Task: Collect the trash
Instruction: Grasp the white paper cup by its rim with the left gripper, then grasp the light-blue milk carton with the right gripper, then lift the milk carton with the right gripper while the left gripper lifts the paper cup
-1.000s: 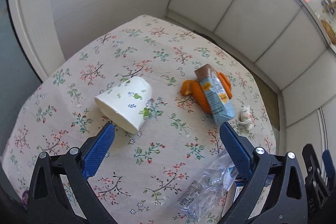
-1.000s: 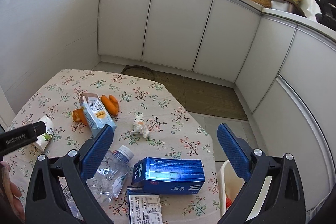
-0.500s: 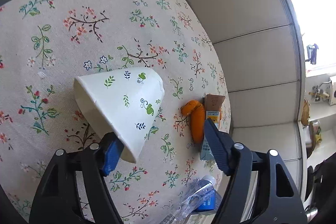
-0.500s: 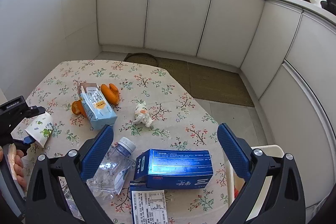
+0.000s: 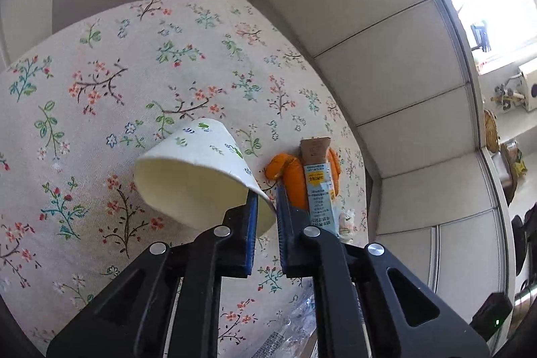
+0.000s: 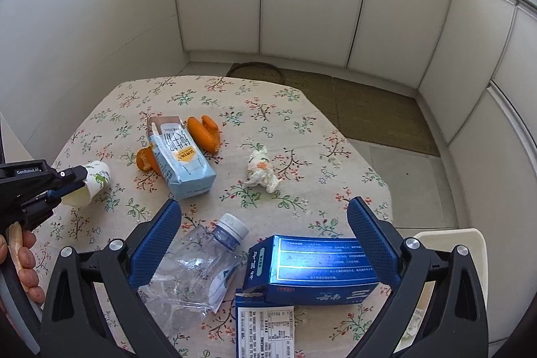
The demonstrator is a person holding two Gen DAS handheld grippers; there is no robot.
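Since the earlier frames, the left gripper (image 5: 266,200) has been travelling down and in toward the paper cup (image 5: 198,176) with its jaws drawing together from wide apart, while the right gripper (image 6: 265,223) has been sinking closer over the near edge of the table (image 6: 302,109). Left wrist view: the cup is lying on its side on the floral cloth, its long axis running from the open mouth, which is facing the camera and lower left, to the closed base pointing up and away; the jaws are now standing nearly together, one pad reaching inside the mouth and the other outside it, so they are pinching the thin rim wall at its right-hand edge. Just right of the fingers, the milk carton (image 5: 319,187) is lying over pieces of orange peel (image 5: 288,176). Right wrist view: the left gripper (image 6: 72,182) is appearing at the left edge, clamped on the cup (image 6: 92,183), with the person's hand (image 6: 20,257) below it. The right gripper's jaws are standing wide apart, holding and touching nothing; the blue box (image 6: 315,264) is lying directly below and between them, its long axis running across the gap from jaw to jaw, and the crushed plastic bottle (image 6: 198,260) is resting just beside the left-hand finger. A crumpled tissue (image 6: 261,170) is lying farther out. The right hand is judged nearer to box and bottle.
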